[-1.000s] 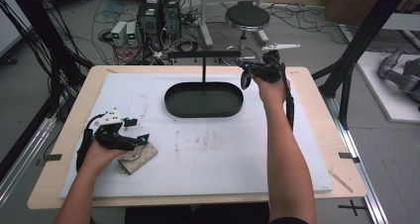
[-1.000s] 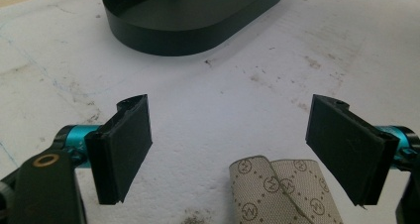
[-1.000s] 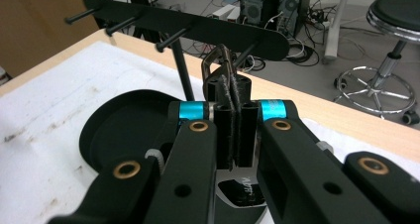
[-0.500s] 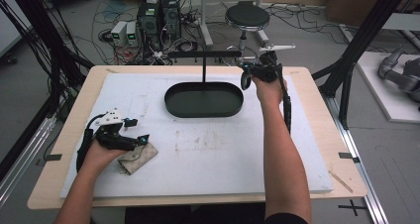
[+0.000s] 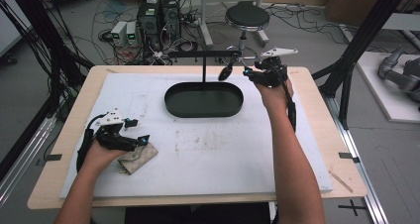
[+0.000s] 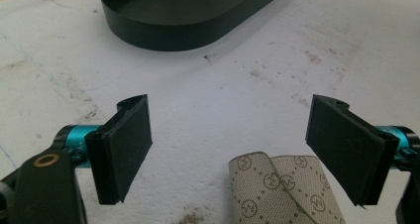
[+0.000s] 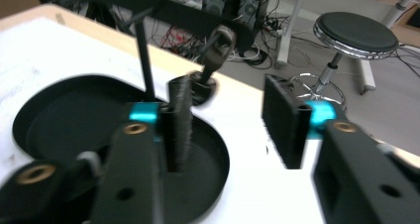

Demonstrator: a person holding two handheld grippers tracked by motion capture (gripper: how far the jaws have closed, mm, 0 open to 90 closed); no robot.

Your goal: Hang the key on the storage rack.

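Seen from above: a person at a white-topped counter (image 5: pixel 208 164), a gripper in each hand. Right gripper (image 5: pixel 247 71) is at the far end of a black T-shaped stand rising from a black oval tray (image 5: pixel 204 99). Its jaws, closed a sec ago, have just been opening and now stand apart w/ nothing between them. A small dark hanging item w/ a metal clasp, prob. a key fob or strap (image 5: pixel 225 71), dangles from the stand's crossbar (image 5: pixel 198 54) just beside the jaws, swinging free; the right gripper view shows it blurred, in front of and beyond the gap, not pinched. Likely meaning: the item has just been hung and let go, so that step looks done. Left gripper (image 5: pixel 130 140) rests near the counter's front left, jaws wide open, over a folded beige fabric pouch (image 6: pixel 282 189) lying on the counter, partly between the jaws but not gripped. Writing: the pouch has a repeating circled monogram, approx. "M" or "W", w/ dot rows; no other text is legible.
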